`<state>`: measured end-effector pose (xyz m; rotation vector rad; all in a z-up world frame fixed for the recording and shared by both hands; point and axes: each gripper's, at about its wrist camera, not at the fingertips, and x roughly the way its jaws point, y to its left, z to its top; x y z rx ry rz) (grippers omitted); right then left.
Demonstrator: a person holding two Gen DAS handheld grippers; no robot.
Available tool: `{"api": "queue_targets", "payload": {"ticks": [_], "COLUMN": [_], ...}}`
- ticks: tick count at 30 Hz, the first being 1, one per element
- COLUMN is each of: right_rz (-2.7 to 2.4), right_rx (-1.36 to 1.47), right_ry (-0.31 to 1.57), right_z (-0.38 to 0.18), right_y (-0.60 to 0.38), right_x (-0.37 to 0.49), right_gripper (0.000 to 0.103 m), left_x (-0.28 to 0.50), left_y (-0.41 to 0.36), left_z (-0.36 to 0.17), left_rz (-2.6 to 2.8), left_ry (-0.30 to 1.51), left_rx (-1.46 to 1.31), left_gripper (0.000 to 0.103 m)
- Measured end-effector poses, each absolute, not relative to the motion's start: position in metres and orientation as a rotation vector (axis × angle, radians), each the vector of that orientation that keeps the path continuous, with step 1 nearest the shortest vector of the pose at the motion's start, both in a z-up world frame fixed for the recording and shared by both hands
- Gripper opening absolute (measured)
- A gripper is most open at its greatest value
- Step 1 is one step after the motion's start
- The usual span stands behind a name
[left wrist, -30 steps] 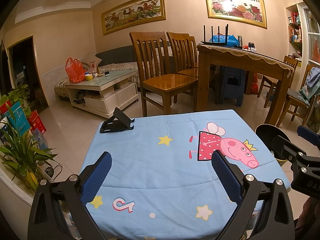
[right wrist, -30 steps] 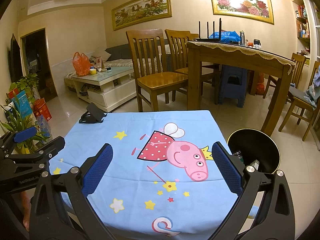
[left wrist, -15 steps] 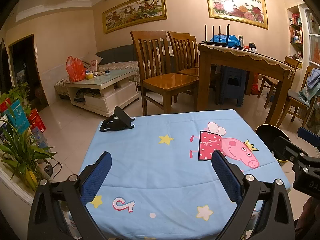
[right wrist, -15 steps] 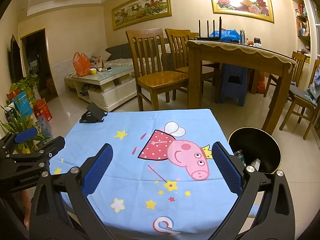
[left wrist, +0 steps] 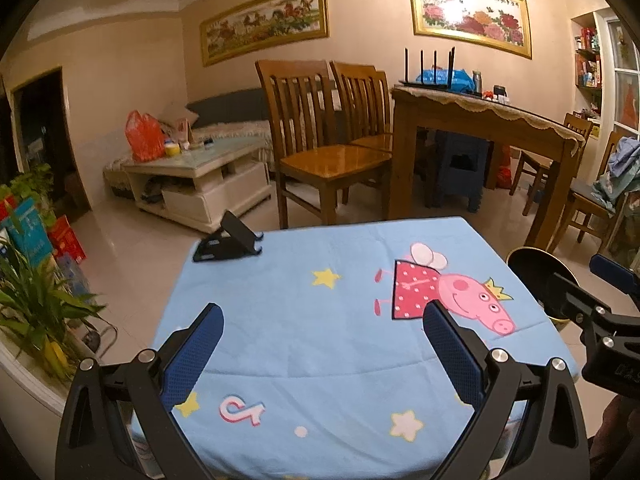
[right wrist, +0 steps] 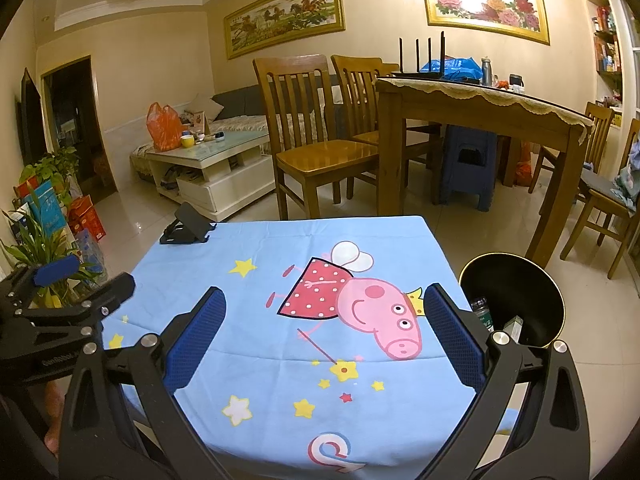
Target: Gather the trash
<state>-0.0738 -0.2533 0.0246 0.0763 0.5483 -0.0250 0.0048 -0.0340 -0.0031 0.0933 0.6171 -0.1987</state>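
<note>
On tablecloth (right wrist: 280, 360): TikTok-style logo (left wrist: 240, 410); left tongs' (right wrist: 60, 280) lettering unreadable.

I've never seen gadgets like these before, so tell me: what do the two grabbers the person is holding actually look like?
Both look alike. The left gripper and right gripper have matte black angular frames with triangular cut-outs and silver round bolt heads. Each ends in two flat fingers covered with textured blue pads. Faint pale lettering marks the bodies. No cables or sleeves show.

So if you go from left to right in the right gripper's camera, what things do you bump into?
Left gripper → potted plant → black phone stand → pink pig picture on the blue tablecloth → black trash bin, with trash inside, beside the table.
</note>
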Motion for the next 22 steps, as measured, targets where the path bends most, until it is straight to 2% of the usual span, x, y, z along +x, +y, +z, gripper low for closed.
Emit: {"api": "queue_targets", "payload": {"ticks": [6, 14, 22], "right_rz": [-0.028, -0.028, -0.022], "right_rx": [0.087, 0.094, 0.092], "right_ry": [0.555, 0.559, 0.565], "right_z": [0.0215, 0.0205, 0.0209], "right_y": [-0.2526, -0.2564, -0.2564], "right_x": [-0.0756, -0.0754, -0.0765], "right_gripper": [0.098, 0.098, 0.098], "left_x": [0.0126, 0.0078, 0.0118], "left_y": [-0.0333, -0.0336, -0.0333], "left_z": [-0.0134, -0.0134, -0.0142], "left_rz": [-0.254, -0.133, -0.083], "left_ry": [0.668, 0.595, 0.596], "left_rx": [0.046, 0.101, 0.175], "left_gripper": [0.096, 0.096, 0.096]}}
